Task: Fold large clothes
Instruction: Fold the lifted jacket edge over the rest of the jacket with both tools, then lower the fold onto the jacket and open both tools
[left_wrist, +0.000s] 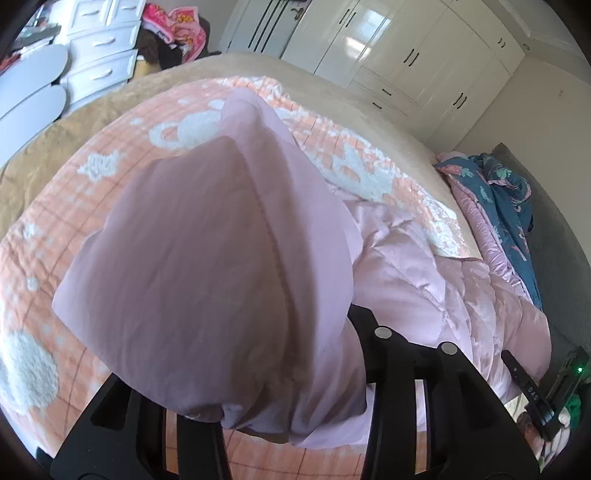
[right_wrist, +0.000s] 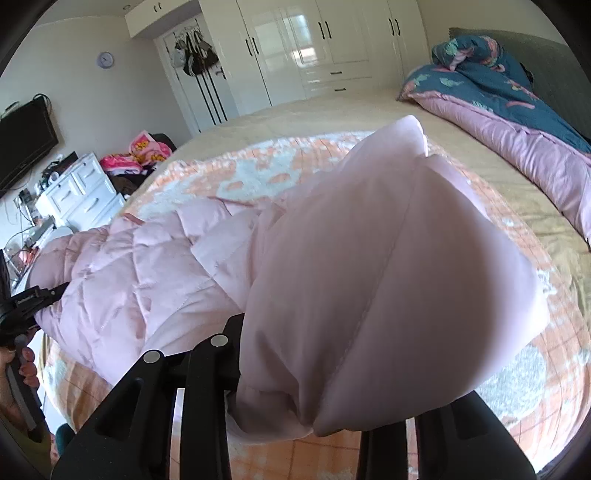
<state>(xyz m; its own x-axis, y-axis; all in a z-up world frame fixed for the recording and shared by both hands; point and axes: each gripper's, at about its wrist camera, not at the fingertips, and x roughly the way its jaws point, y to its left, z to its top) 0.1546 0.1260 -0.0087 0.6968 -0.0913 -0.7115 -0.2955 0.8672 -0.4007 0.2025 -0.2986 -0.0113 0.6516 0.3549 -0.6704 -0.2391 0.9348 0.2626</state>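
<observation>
A pale pink quilted jacket (left_wrist: 424, 280) lies across an orange and white blanket (left_wrist: 74, 206) on the bed. My left gripper (left_wrist: 291, 373) is shut on a smooth pink fold of the jacket (left_wrist: 207, 266), which drapes over the fingers and hides their tips. My right gripper (right_wrist: 306, 384) is shut on another pink fold of the jacket (right_wrist: 388, 280), lifted above the blanket (right_wrist: 546, 387). The quilted body (right_wrist: 140, 266) stretches left toward the other gripper's handle (right_wrist: 26, 306).
A beige bedspread (right_wrist: 332, 114) covers the bed. A blue floral and pink duvet (right_wrist: 517, 122) is piled at the headboard side. White wardrobes (right_wrist: 295, 48) stand behind. A white drawer chest (right_wrist: 77, 192) with clothes heaped nearby stands at the left.
</observation>
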